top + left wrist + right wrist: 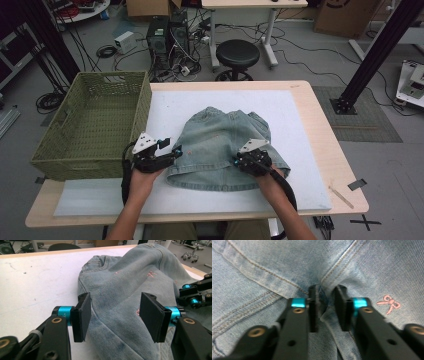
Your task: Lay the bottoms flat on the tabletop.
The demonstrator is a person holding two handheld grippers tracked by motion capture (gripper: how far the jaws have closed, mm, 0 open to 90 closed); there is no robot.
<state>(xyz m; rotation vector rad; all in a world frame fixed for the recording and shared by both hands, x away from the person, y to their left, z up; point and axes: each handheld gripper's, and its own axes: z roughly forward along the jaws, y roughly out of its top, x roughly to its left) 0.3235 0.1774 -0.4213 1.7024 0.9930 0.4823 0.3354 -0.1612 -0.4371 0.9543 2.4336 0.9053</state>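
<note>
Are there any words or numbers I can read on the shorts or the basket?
No words or numbers can be read.
Denim shorts: pink bows, no letters.
Green woven basket: no label.
Cardboard box: a dark mark, too cut off to read.

I've got the jeans folded on the mat, centre, nearer the front edge. Basket sits off the table's left edge. L gripper at jeans' left side, R gripper on their right part.
</note>
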